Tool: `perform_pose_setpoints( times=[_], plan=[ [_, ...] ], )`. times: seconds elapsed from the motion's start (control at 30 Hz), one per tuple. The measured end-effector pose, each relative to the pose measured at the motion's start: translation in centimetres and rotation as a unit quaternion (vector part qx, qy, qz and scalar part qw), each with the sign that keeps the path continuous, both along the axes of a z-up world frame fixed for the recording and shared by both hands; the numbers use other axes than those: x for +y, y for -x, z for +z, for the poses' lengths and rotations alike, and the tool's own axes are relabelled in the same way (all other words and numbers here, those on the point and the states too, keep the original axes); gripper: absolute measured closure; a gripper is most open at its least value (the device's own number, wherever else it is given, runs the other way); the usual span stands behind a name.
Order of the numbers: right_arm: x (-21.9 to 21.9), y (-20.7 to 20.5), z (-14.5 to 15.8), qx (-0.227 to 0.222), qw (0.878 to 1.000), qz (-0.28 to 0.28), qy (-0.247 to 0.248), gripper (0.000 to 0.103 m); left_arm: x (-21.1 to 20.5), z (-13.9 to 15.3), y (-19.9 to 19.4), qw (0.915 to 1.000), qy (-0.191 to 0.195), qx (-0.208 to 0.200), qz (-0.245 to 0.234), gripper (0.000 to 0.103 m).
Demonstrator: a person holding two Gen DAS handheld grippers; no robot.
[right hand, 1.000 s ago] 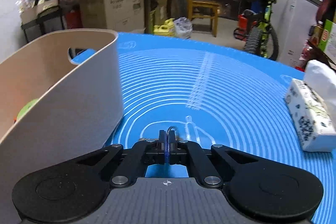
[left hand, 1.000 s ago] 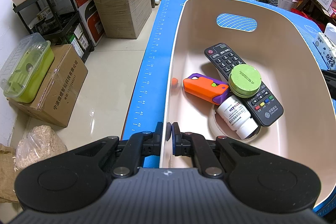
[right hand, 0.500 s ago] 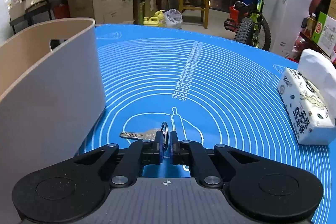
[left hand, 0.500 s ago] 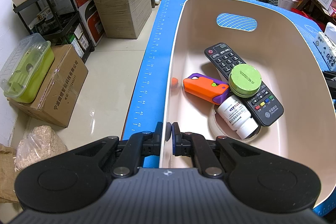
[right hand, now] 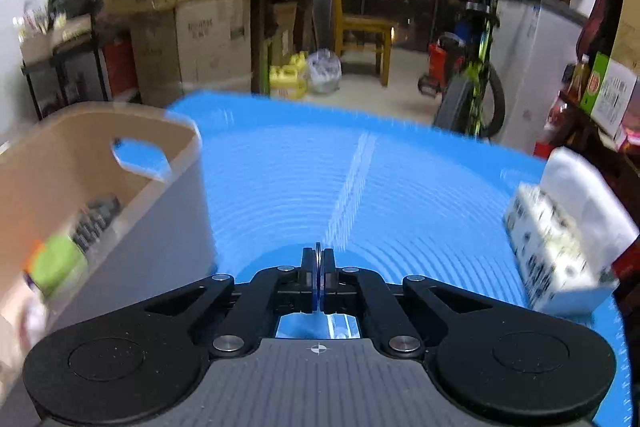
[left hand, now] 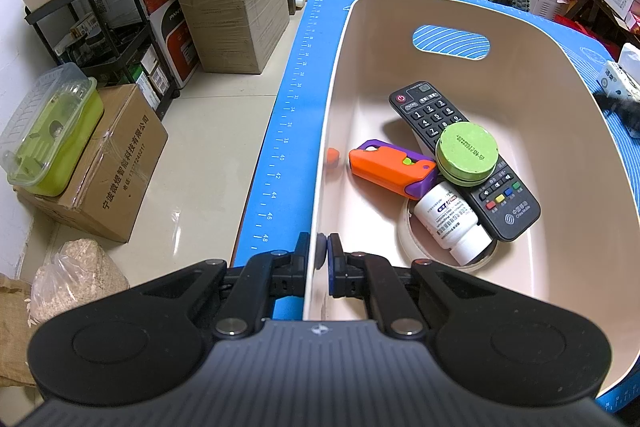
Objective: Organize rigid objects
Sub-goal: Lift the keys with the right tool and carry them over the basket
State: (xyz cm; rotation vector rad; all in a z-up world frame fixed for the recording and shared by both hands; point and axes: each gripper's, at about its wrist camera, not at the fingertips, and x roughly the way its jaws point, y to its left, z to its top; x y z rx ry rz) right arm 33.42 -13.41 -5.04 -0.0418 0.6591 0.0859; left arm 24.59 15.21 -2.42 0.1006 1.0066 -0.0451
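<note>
Your right view is blurred, so the thin ring point(right hand: 318, 259) pinched in your right gripper point(right hand: 318, 269) is hard to identify. Your left gripper point(left hand: 319, 259) clamps the bin point(left hand: 560, 155) wall. The remote point(left hand: 460, 155) lies inside the bin.

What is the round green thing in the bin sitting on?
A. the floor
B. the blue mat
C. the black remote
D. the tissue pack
C: the round green tin rests on top of the black remote, inside the bin.
</note>
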Motion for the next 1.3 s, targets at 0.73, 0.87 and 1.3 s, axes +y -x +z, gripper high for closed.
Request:
perform_pose_setpoints(
  times=[0.73, 0.87, 1.3],
  plan=[
    [13.3, 1.2, 6.4, -0.047, 0.984, 0.168, -0.032, 0.09, 0.3, -0.1, -0.1, 1.0, 0.0, 0.001, 0.0, 0.094],
    [15.5, 0.3, 4.8, -0.01, 0.985, 0.174, -0.009, 0.09, -0.2, 0.0, -0.1, 1.0, -0.001, 0.001, -0.001, 0.094],
    [16.9, -2.2, 1.5, 0.103, 0.979, 0.174, 0.021, 0.089, -0.3, -0.2, -0.3, 1.0, -0.002, 0.002, 0.001, 0.094]
  ],
)
